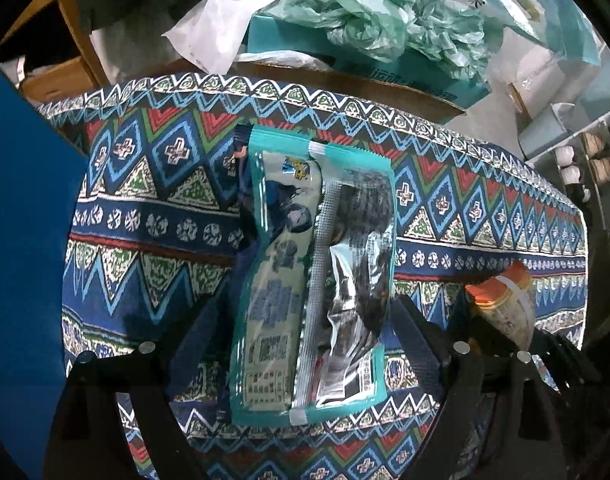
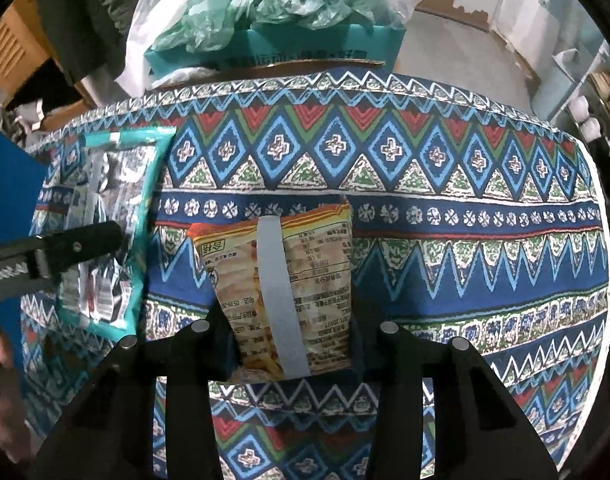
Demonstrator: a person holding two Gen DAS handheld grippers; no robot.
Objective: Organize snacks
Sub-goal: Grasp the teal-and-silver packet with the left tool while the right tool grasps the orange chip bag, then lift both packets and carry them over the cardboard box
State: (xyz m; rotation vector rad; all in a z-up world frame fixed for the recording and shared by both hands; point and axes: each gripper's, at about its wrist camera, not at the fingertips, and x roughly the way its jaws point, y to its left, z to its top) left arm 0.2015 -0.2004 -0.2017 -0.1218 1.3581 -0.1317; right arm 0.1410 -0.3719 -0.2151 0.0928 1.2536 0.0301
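A teal snack packet (image 1: 313, 276) with a clear window stands between the fingers of my left gripper (image 1: 305, 320), which is shut on its lower part, just above the patterned cloth (image 1: 145, 200). The same packet shows at the left of the right wrist view (image 2: 109, 232) with a left finger (image 2: 65, 252) across it. My right gripper (image 2: 289, 332) is shut on an orange snack packet (image 2: 281, 288), held back side up over the cloth. That orange packet also shows at the right of the left wrist view (image 1: 501, 304).
A blue bin wall (image 1: 21, 260) stands at the left edge of the table; it also shows in the right wrist view (image 2: 5, 184). Behind the table sit a teal box (image 2: 273, 50) with green plastic bags (image 1: 385, 24) and cardboard. Shelves (image 1: 585, 168) stand at the far right.
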